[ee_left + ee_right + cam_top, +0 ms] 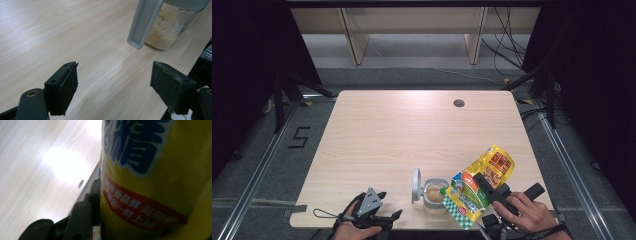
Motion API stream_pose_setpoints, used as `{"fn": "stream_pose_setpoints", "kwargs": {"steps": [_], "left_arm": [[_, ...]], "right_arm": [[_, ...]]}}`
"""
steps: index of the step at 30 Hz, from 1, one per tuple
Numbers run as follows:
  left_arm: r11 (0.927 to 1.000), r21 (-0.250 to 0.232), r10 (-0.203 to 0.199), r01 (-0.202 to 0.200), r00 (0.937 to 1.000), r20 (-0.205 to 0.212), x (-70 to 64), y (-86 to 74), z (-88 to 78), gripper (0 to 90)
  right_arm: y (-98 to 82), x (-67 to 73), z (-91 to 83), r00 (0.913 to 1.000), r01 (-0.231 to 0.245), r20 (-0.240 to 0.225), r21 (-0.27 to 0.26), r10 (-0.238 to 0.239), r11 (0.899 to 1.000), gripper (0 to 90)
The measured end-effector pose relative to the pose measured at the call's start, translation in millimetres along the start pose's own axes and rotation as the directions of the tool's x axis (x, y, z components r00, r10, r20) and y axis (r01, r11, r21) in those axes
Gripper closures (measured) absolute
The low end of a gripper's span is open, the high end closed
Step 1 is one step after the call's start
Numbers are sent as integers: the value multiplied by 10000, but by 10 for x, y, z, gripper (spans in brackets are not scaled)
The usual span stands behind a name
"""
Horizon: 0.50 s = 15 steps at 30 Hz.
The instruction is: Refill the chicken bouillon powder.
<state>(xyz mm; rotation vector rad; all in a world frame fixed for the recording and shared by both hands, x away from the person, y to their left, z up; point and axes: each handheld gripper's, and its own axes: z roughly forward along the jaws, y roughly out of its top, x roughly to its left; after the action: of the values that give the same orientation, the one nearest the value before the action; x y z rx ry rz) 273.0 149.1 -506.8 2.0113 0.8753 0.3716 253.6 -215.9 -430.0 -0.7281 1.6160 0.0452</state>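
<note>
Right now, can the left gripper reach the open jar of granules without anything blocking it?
Probably yes. The left gripper is open and holds nothing, and bare table lies between it and the jar. The raised lid faces it, so it may meet that first.

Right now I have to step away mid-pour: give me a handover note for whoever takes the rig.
Right tool: shut on the yellow pouch, tilted with its green spout end over the jar.
Left tool: open, nothing between its jaws, low near the table's front edge, left of the jar.
Jar: near the front edge, grey flip lid standing open, partly filled with beige granules.
Done: lid open, pouch brought to the mouth.
Left: probably finish pouring, set the pouch down, close the lid.
</note>
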Motion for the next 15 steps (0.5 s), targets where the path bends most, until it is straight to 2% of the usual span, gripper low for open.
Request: {"fn": "stream_pose_setpoints", "kwargs": {"steps": [1,3,4,5,7,8,9,11,13,15], "left_arm": [[9997,150,200,-200,9998,-18,14,3,-8,212],[9998,134,159,-159,9999,-11,10,3,-5,213],[9998,140,163,-163,9999,-2,12,3,-6,213],[9999,122,118,-118,9999,-24,15,2,-6,212],[10000,26,28,-28,10000,-39,19,2,-5,212],[9999,83,90,-89,9999,-77,26,2,-12,212],[9999,68,76,-76,10000,-51,29,2,-11,212],[9999,91,81,-81,9999,-72,32,1,-12,212],[10000,68,-7,7,10000,-19,27,-1,-6,212],[10000,86,47,-47,10000,-56,33,-3,-6,212]], "right_arm": [[-28,-36,2,9993,369,-70,-61,-369,9993,664],[-56,-13,2,9995,-252,-173,-151,249,9996,665],[-74,-9,5,9992,-356,-209,-246,350,9991,665],[-68,-9,-23,9965,-664,-507,165,671,9977,665],[-72,7,-20,9945,-804,-654,225,817,9965,666],[-85,10,-7,9953,-862,-439,-24,860,9963,666],[-106,10,-2,9907,-1282,-493,-267,1268,9914,666],[-115,13,0,9817,-1731,-857,-272,1702,9845,666],[-132,15,22,9792,-1861,-918,-498,1811,9813,666],[-158,48,23,9633,-2544,-1062,-688,2465,9647,666]]}}
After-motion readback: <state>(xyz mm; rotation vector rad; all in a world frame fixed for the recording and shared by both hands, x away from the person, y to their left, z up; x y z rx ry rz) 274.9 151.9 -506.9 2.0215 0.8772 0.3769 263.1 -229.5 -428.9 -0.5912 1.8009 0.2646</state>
